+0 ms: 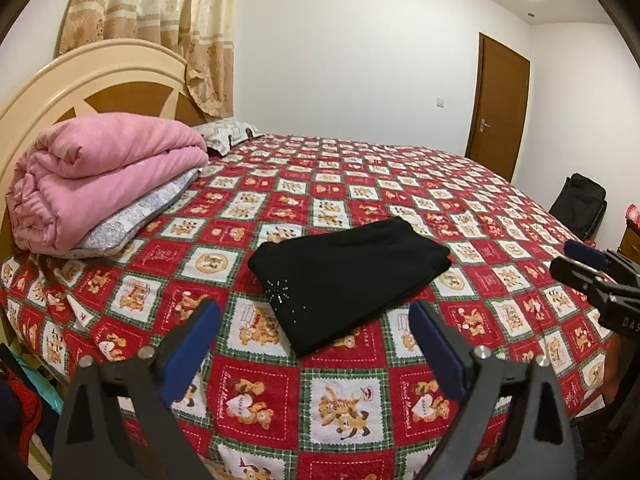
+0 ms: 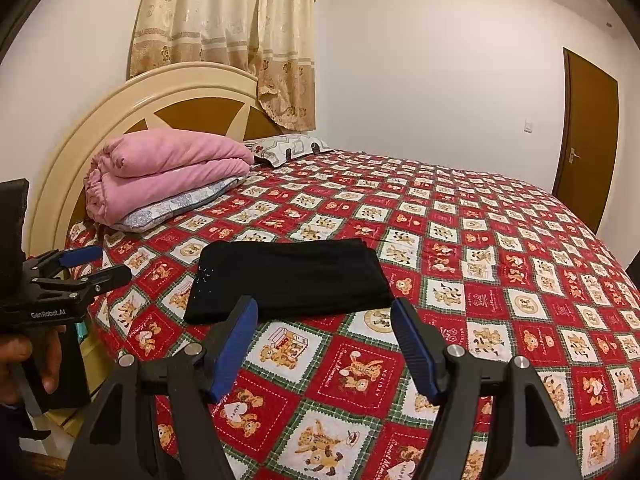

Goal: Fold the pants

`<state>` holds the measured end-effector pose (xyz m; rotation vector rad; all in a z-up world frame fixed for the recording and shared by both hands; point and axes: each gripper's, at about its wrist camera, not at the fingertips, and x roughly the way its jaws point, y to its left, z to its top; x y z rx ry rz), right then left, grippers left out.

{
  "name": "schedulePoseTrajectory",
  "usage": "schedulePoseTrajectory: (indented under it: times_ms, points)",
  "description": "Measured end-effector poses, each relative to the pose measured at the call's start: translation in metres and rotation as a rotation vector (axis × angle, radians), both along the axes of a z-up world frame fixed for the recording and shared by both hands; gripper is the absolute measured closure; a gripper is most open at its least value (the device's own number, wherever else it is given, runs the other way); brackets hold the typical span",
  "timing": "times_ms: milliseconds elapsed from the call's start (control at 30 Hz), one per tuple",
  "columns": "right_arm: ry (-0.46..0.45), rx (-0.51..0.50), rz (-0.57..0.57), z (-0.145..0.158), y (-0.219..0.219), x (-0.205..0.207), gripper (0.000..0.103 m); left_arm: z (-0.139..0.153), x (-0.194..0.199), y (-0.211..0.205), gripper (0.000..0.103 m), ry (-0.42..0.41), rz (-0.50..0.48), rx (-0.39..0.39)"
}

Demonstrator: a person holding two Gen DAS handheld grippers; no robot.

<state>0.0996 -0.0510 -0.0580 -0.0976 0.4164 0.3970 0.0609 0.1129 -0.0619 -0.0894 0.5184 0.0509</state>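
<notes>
Here, in the left wrist view, the soft black folded pants (image 1: 344, 280) lie on the red teddy-bear bedspread (image 1: 256, 392), just ahead of the spread, empty left claw (image 1: 316, 344), long side slanting right. In the right wrist view, the pants (image 2: 290, 278) lie ahead and slightly left of the spread, empty right claw (image 2: 324, 340), long side crosswise; both claws look about equally near.

A bed with a red bear-patterned bedspread (image 2: 460, 240) fills the room. At its far left stands a cream and brown arched headboard (image 2: 132, 120), with a beige curtain (image 2: 240, 32) hanging behind it. White walls (image 2: 420, 60) surround it, and a brown wooden door (image 2: 588, 132) stands at the far right.
</notes>
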Motion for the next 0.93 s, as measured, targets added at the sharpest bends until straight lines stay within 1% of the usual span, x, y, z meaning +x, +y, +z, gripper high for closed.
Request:
schedulePoseTrajectory:
  times_ms: [267, 400, 600, 933]
  points:
    - [-0.007, 0.003, 0.001, 0.002, -0.002, -0.003, 0.033, 0.005, -0.001, -0.004, 0.004, -0.004, 0.003, 0.026]
    - [-0.014, -0.004, 0.005, 0.002, 0.000, -0.006, 0.033, 0.005, 0.000, -0.006, 0.000, 0.000, 0.001, 0.027]
    - [-0.011, -0.014, 0.017, 0.000, 0.005, -0.007, 0.033, 0.002, 0.000, -0.009, 0.000, 0.000, 0.036, 0.073]
    - [-0.015, -0.001, 0.019, -0.001, 0.005, -0.010, 0.033, 0.003, -0.003, -0.014, 0.000, -0.013, 0.022, 0.089]
